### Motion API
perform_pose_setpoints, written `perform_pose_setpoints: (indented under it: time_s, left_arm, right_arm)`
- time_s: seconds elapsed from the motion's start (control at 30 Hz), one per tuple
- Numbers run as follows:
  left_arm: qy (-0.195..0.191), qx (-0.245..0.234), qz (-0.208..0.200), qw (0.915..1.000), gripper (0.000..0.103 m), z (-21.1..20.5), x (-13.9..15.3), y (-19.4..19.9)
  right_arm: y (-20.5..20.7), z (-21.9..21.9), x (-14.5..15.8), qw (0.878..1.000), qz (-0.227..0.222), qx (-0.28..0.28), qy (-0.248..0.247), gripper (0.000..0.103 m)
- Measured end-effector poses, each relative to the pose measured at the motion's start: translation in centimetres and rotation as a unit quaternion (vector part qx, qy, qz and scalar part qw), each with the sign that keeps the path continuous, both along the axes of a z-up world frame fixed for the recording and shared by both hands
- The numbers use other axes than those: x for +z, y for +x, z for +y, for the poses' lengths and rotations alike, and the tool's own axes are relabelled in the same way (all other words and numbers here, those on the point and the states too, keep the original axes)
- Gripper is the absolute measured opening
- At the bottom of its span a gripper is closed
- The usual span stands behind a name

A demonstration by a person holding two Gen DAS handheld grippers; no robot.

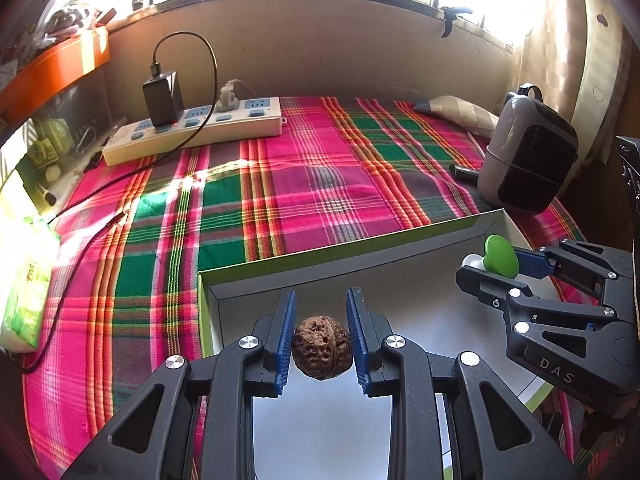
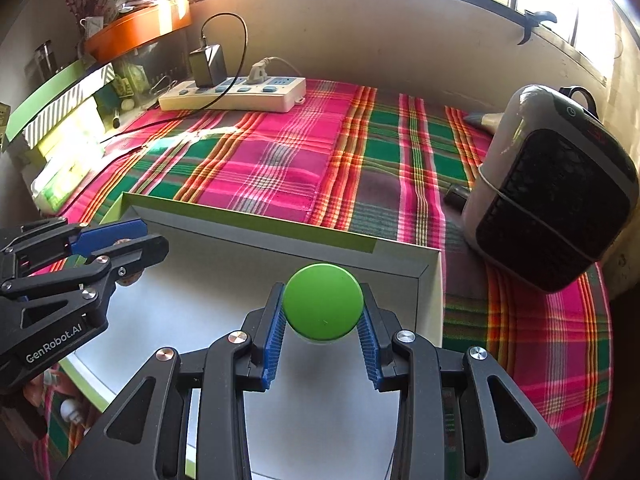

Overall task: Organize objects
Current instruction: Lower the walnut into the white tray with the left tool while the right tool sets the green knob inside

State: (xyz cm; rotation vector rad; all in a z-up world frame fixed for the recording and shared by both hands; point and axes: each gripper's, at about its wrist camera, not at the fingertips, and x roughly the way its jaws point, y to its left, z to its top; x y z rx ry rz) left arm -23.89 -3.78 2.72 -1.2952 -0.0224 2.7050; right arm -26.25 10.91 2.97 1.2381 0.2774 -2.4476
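A shallow box [image 1: 340,264] with a green rim and grey inside lies on the plaid cloth; it also shows in the right wrist view [image 2: 256,224]. My left gripper [image 1: 322,338] is shut on a brown walnut [image 1: 322,354] and holds it over the box's left part. My right gripper [image 2: 323,326] is shut on a green-capped white object [image 2: 323,306] over the box's right part. From the left wrist view the right gripper [image 1: 490,270] and its green cap [image 1: 501,256] show at right. The left gripper [image 2: 132,248] shows at the left of the right wrist view.
A white power strip [image 1: 192,130] with a black charger [image 1: 162,100] and cable lies at the back left. A grey and black heater [image 2: 556,188] stands at right. A green tissue pack [image 1: 24,280] lies at the left edge. The wall and window sill bound the far side.
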Motion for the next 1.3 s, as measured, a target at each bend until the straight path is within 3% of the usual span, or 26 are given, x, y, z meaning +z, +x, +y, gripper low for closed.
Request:
perform_pose_setpoints:
  time_s: [1.1, 1.3]
  left_arm:
    - [-0.014, 0.01, -0.032, 0.9993, 0.024, 0.0, -1.4, -1.8]
    - [-0.012, 0.006, -0.032, 0.9994, 0.029, 0.0, -1.4, -1.7]
  right_arm:
    - [-1.3, -0.7, -1.3, 1.0, -0.017, -0.01, 0.017, 0.036]
    - [-1.2, -0.6, -1.3, 1.0, -0.021, -0.01, 0.011, 0.036]
